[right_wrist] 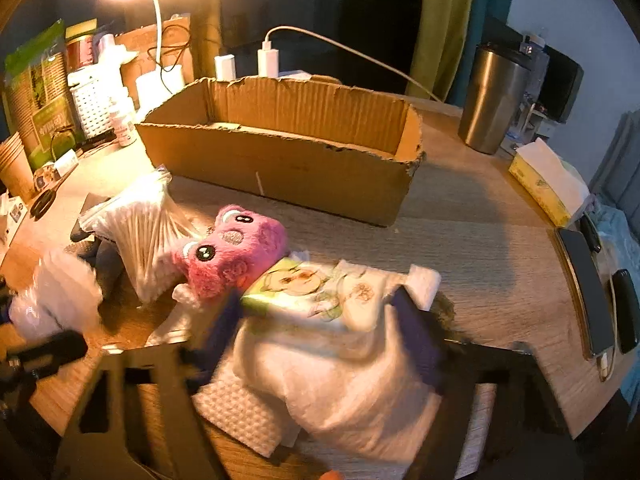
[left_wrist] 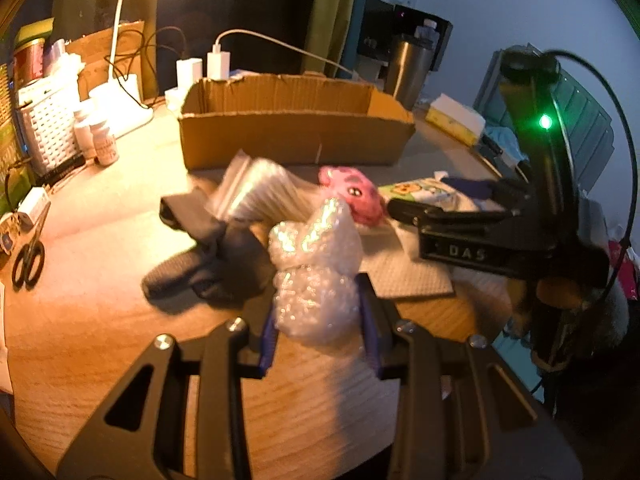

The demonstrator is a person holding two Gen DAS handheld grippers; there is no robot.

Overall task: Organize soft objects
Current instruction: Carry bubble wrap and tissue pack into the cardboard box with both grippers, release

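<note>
Left claw (left_wrist: 318,330) is clamped on the bubble wrap (left_wrist: 316,276), narrow gap, wad squeezed between the blue pads and sticking up at 12 o'clock. Right claw (right_wrist: 324,340) is fairly wide, fingers straddling the tissue pack (right_wrist: 316,292) and the white cloth (right_wrist: 340,392) under it. Can't tell if the pads are biting yet; that view is blurred.

Risks as I see them:
- Bubble wrap is slick and springy. Light squeeze could let it pop out on the way to the box (right_wrist: 280,160).
- Right claw may grab cloth and pack together, or drag the cloth and shove the plush (right_wrist: 232,252), which touches the pack at its 10 o'clock.
- Both claws are close together; crossing paths to the box could clip.
- Swab bag (right_wrist: 140,232) leans against the plush and could slide.

Look of things: wrap is a crumpled clear wad, shiny. Pack is flat, printed, soft-sided. Plush is pink, fuzzy, lying on its side. Dark cloth (left_wrist: 208,256) at 9 o'clock of the wrap. All on the desk (right_wrist: 480,240); box at 12 o'clock, looks empty.
</note>
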